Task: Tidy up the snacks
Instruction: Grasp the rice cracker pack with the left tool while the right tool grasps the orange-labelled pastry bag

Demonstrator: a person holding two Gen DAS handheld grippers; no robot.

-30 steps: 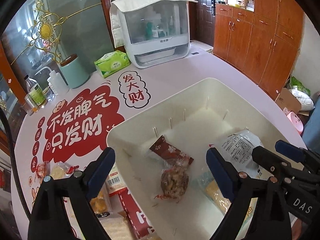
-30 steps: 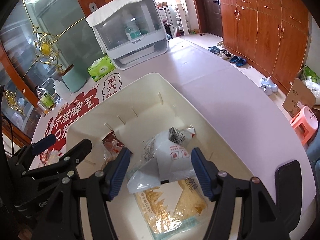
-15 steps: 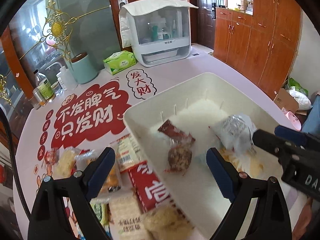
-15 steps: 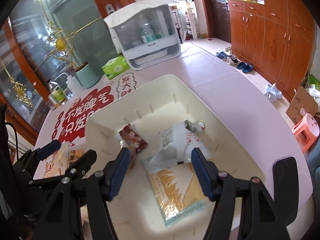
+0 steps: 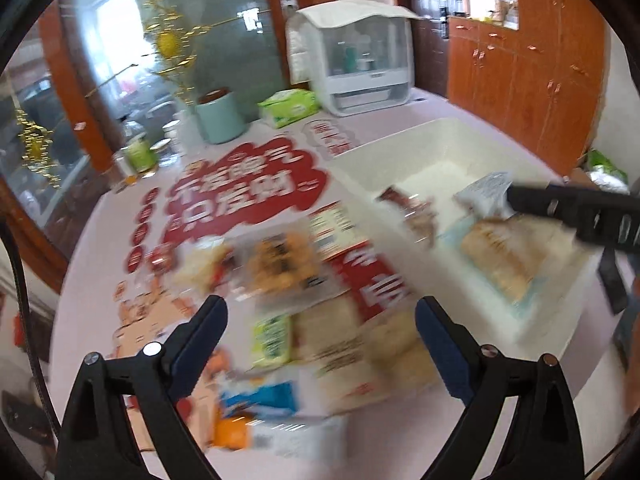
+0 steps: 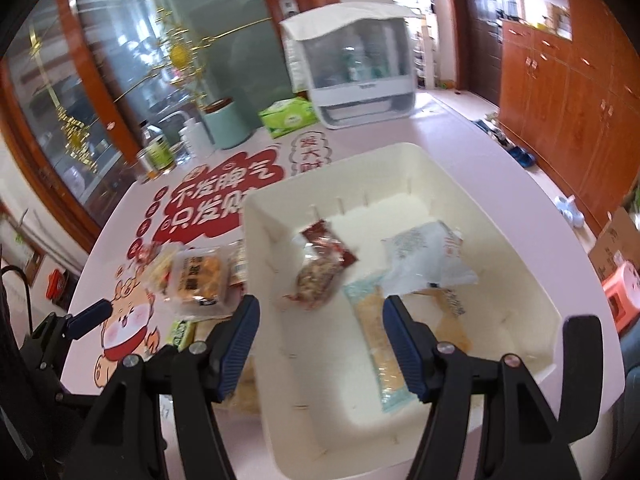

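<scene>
Left gripper [image 5: 320, 322] pitched down over snack pile [image 5: 320, 292] on table [image 6: 472, 148], jaws open, empty. Right gripper [image 6: 320, 340] pitched down over white bin [image 6: 500, 216], jaws apart, empty. Yellow packet [image 6: 380, 344] lengthwise toward camera.

A pale pink table [image 6: 460, 152] fills the near ground, with a red sticker of white characters [image 6: 224, 196] on its left part. At its far edge stand a white covered rack with a clear front [image 6: 352, 68], a green tissue pack [image 6: 288, 116] and a mint canister with a brown lid [image 6: 226, 124]. Behind them a glass partition with gold ornaments [image 6: 176, 52] sits in reddish wood framing. Orange-brown wooden cabinets [image 6: 568, 100] line the right wall. Shoes [image 6: 520, 156] lie on the pale floor below, and daylight comes through the doorway beyond.
</scene>
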